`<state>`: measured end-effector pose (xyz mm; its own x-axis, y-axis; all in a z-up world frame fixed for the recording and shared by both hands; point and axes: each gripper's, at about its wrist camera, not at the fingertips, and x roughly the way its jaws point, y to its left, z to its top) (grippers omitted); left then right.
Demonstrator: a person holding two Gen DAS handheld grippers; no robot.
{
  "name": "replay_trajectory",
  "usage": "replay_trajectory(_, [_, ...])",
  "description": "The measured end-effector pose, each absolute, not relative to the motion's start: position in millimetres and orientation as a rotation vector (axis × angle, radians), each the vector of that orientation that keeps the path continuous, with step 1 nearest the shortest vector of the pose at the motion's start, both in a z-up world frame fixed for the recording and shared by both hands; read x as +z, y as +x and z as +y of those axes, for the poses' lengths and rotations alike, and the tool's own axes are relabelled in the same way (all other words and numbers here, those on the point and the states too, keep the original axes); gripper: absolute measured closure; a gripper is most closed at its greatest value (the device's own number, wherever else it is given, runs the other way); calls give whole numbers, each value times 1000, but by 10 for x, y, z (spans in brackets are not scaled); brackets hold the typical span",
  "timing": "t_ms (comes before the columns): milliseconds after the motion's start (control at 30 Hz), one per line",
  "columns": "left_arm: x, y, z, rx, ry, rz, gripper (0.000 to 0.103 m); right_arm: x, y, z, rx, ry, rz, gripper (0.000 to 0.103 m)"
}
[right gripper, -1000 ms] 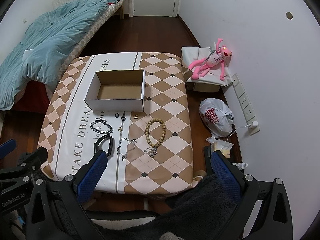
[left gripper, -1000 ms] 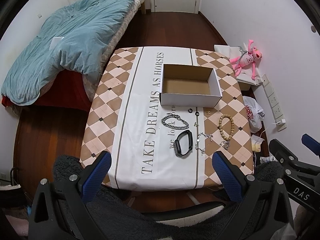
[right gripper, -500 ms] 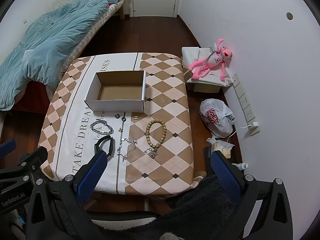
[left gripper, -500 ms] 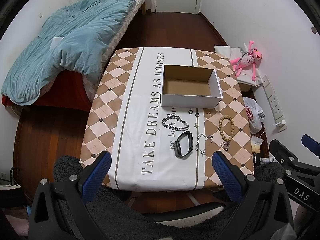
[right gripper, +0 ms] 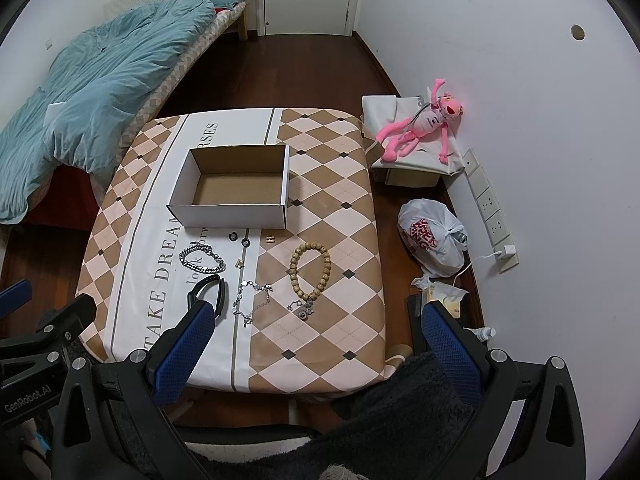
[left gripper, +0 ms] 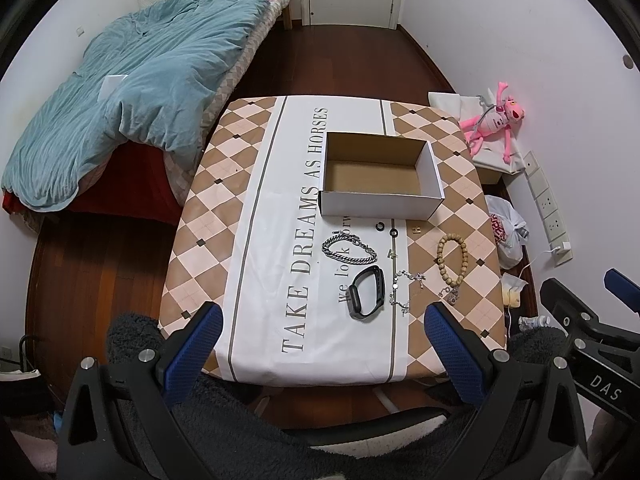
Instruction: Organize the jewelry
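Bedroom – checkered table [left gripper: 208,240] – jewelry, box [left gripper: 380,176].

We see both fisheye views evenly and brightly lit from overhead, with soft, short shadows: the open box [left gripper: 380,172] throws a faint one inside its near wall and onto the counter [left gripper: 248,240], and the white walls carry only a mild sheen without harsh glare. Straight lines bow strongly toward the rims, where dark vignetted corners close each circle, and the counter's edges curve visibly. The middle stays sharp enough for us to read the printed lettering, while the fleecy dark fabric [right gripper: 400,420] at the bottom looks soft and dim.
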<state>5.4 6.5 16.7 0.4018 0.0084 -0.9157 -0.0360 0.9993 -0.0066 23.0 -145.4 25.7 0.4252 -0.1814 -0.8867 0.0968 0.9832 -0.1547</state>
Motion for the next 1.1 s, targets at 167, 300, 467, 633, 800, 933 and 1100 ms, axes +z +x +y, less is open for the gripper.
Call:
replay_trajectory(167, [176, 62, 74, 27, -30, 1157, 0, 254, 225, -1461, -173, -84, 1118, 0])
replay_trajectory(300, [183, 84, 66, 28, -30, 1157, 0, 260, 239, -1448, -172, -83, 1118, 0])
replay_trajectory(467, [188, 99, 58, 28, -32, 1158, 0, 261, 238, -1440, -174, -85, 1117, 0])
replay_trajectory(633, [182, 110, 24, 28, -35, 1158, 0, 256, 216, -1424, -176, -79, 1116, 0])
replay_trajectory(800, [131, 140, 16, 33, -28, 1158, 0, 267, 361, -1527, -185, -57, 1120, 0])
replay_trajectory(933, [-38, 296, -7, 49, -11, 1151, 0, 75, 520, -1610, -222, -47, 1140, 0])
replay_trajectory(1100, [-422, 549, -52, 61, 37, 1190, 0, -366, 703, -1771, -266, -25, 1197, 0])
